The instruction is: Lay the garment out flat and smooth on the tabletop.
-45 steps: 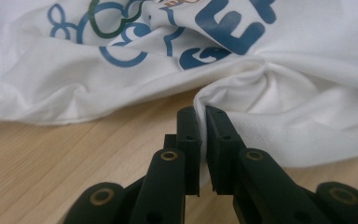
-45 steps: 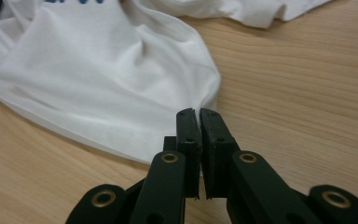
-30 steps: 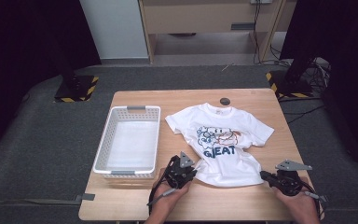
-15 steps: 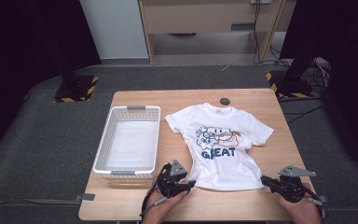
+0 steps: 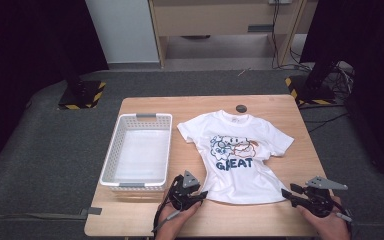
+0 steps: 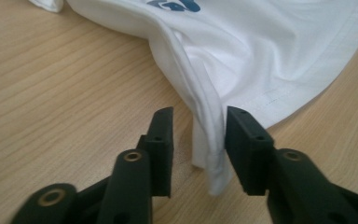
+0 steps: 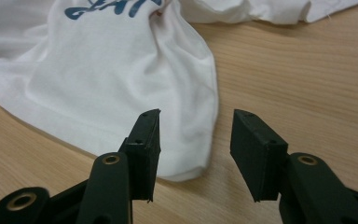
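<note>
the white t-shirt (image 5: 240, 155) lies flat, print up, on the wooden table (image 5: 280, 105) beside the white basket (image 5: 137, 150). it's soft, light and limp, so i'd pinch the hem corners. my left gripper (image 6: 198, 140) has just been narrowing, its jaws straddling the hem corner without clamping it; my right gripper (image 7: 196, 142) has just been opening, with nothing held. both hands sit low at the near edge.

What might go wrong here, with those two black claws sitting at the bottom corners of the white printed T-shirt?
The left gripper has the bunched hem corner of the white printed T-shirt between its jaws, seemingly unpinched; it may catch only one layer or slip off. The right gripper stands open with the other corner barely between its jaws, so closing could miss it. An uneven grab might drag the shirt askew on the wooden table.
</note>
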Demonstrator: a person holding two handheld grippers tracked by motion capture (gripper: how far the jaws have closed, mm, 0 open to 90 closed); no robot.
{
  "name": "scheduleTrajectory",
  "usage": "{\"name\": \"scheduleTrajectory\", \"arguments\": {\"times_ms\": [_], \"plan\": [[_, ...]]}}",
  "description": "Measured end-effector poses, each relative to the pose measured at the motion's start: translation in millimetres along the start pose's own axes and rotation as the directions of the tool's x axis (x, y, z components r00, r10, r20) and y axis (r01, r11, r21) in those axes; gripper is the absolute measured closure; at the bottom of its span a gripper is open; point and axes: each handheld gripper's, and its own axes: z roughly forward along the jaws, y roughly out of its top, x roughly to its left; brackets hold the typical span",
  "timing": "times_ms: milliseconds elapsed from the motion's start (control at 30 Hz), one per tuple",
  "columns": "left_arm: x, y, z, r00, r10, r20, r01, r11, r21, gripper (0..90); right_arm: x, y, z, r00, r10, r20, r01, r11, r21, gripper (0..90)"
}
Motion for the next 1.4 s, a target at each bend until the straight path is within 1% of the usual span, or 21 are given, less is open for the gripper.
{"name": "scheduleTrajectory", "arguments": {"times_ms": [100, 200, 233, 267, 300, 400, 500, 533, 600, 700, 733, 800, 933, 1033, 1133, 1167, 1200, 1233, 1267, 1333, 1400], "plan": [[-5.5, 3.3, 1.1, 0.9997, 0.023, 0.003, -0.023, 0.9997, 0.003, 82.8, -3.8, -3.2, 0.8, 0.9994, 0.029, 0.021, -0.029, 0.999, 0.016, 52.2], [-8.1, 4.6, 0.9, 0.9993, 0.038, 0.005, -0.038, 0.9992, 0.012, 85.7, -2.9, -4.6, 5.4, 0.9988, 0.045, 0.02, -0.046, 0.998, 0.044, 56.4], [-9.2, 4.7, -0.1, 0.9993, 0.035, 0.015, -0.035, 0.9993, 0.014, 86.1, -1.9, -5.3, 9.2, 0.9994, 0.033, 0.008, -0.033, 0.998, 0.062, 63.7], [-11.0, 5.1, -3.0, 0.9991, 0.035, 0.023, -0.036, 0.9993, 0.012, 86.5, -0.5, -5.8, 12.7, 0.9996, 0.025, -0.012, -0.024, 0.997, 0.079, 75.8], [-13.0, 5.7, -9.2, 0.9989, 0.038, 0.026, -0.038, 0.9992, 0.01, 86.5, 3.4, -4.2, 15.3, 0.9996, -0.003, -0.028, 0.006, 0.995, 0.103, 86.5], [-14.2, 7.0, -26.4, 0.9991, 0.034, 0.026, -0.034, 0.9994, -0.003, 86.4, 8.2, -0.8, 9.6, 0.9992, -0.015, -0.036, 0.018, 0.994, 0.106, 86.8], [-9.3, 5.6, -38.9, 0.9994, 0.007, 0.034, -0.007, 0.9998, 0.018, 86.0, 11.8, -0.2, -2.2, 0.9982, -0.03, -0.051, 0.037, 0.991, 0.127, 86.8], [-7.6, 3.0, -41.3, 0.9996, 0.004, 0.03, -0.004, 0.9995, 0.031, 85.9, 11.9, -2.1, -5.6, 0.9978, -0.023, -0.062, 0.032, 0.99, 0.137, 86.7], [-4.5, -5.0, -42.3, 0.9995, -0.007, 0.032, 0.005, 0.9982, 0.059, 85.7, 12.9, -11.3, -9.0, 0.997, -0.041, -0.066, 0.052, 0.982, 0.179, 86.7], [-3.3, -16.0, -39.3, 0.998, -0.026, 0.058, 0.022, 0.9967, 0.078, 84.4, 11.6, -21.8, -11.5, 0.997, -0.034, -0.07, 0.048, 0.977, 0.206, 86.4], [-4.4, -17.6, -38.8, 0.9978, -0.022, 0.062, 0.016, 0.9964, 0.083, 84.3, 11.1, -21.7, -12.8, 0.9972, -0.031, -0.067, 0.044, 0.978, 0.205, 86.5], [-9.4, -17.8, -39.4, 0.9981, 0.01, 0.06, -0.015, 0.996, 0.088, 83.1, 10.4, -18.1, -18.2, 0.9973, -0.042, -0.06, 0.053, 0.979, 0.197, 86.6], [-19.5, -20.4, -40.3, 0.9943, 0.044, 0.097, -0.054, 0.9934, 0.102, 79.8, 7.8, -18.1, -32.4, 0.9976, -0.059, -0.036, 0.065, 0.98, 0.186, 86.6], [-25.9, -23.8, -38.7, 0.9942, 0.088, 0.061, -0.095, 0.9884, 0.119, 74.1, 5.6, -23.1, -41.7, 0.9979, -0.058, -0.027, 0.062, 0.979, 0.193, 86.3], [-25.4, -21.0, -40.8, 0.9948, 0.085, 0.057, -0.09, 0.9914, 0.095, 72.8, 2.5, -30.6, -47.8, 0.9978, -0.062, -0.026, 0.066, 0.974, 0.218, 83.0], [-25.3, -20.0, -41.7, 0.9952, 0.087, 0.044, -0.091, 0.9922, 0.086, 71.0, 0.9, -33.6, -48.9, 0.9975, -0.068, -0.018, 0.07, 0.97, 0.232, 80.0], [-25.3, -18.4, -43.0, 0.996, 0.088, 0.013, -0.089, 0.9938, 0.066, 67.3, -0.2, -34.6, -49.9, 0.9975, -0.071, -0.006, 0.07, 0.97, 0.234, 76.7], [-25.6, -17.3, -43.7, 0.9959, 0.09, -0.002, -0.09, 0.9944, 0.055, 60.9, -2.4, -35.3, -52.4, 0.9978, -0.064, 0.014, 0.059, 0.973, 0.222, 72.0], [-26.4, -15.8, -44.0, 0.9953, 0.096, -0.011, -0.096, 0.9949, 0.033, 58.5, -3.5, -34.8, -54.3, 0.9982, -0.056, 0.023, 0.05, 0.976, 0.214, 67.4], [-28.0, -11.8, -40.1, 0.9947, 0.101, -0.015, -0.102, 0.9948, -0.012, 53.4, -5.5, -30.8, -59.5, 0.9977, -0.044, 0.051, 0.035, 0.985, 0.168, 64.2], [-29.8, -7.0, -29.8, 0.9907, 0.129, -0.044, -0.13, 0.9912, -0.024, 46.3, -3.5, -23.5, -56.7, 0.9961, -0.061, 0.064, 0.052, 0.99, 0.13, 59.8]]}}
